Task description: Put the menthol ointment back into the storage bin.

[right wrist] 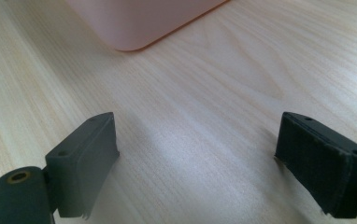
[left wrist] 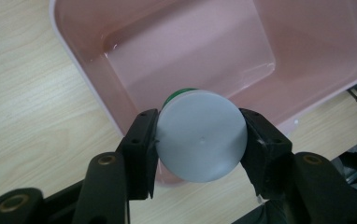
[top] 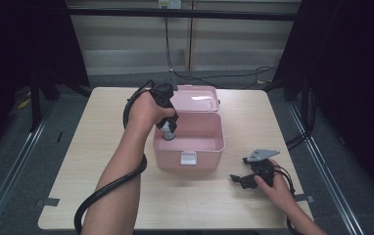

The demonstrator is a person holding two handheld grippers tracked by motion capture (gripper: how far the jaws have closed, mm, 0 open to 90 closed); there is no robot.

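Box (top: 189,142) mid-table (top: 77,147); bottle (left wrist: 200,135) over its left edge.

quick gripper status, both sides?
Left gripper: shut on the grey-capped container, over the pink box.
Right gripper: open, nothing held, low over the table.

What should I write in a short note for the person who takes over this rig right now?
Left tool: shut on a grey-capped container, held over the near left corner of the open pink box.
Right tool: open and holding nothing, low over the wooden table, to the right of the box.
Box: lid open, nothing seen on its floor.
Done: container picked up and brought to the box.
Left, probably: lower the container in, release it, perhaps close the lid.
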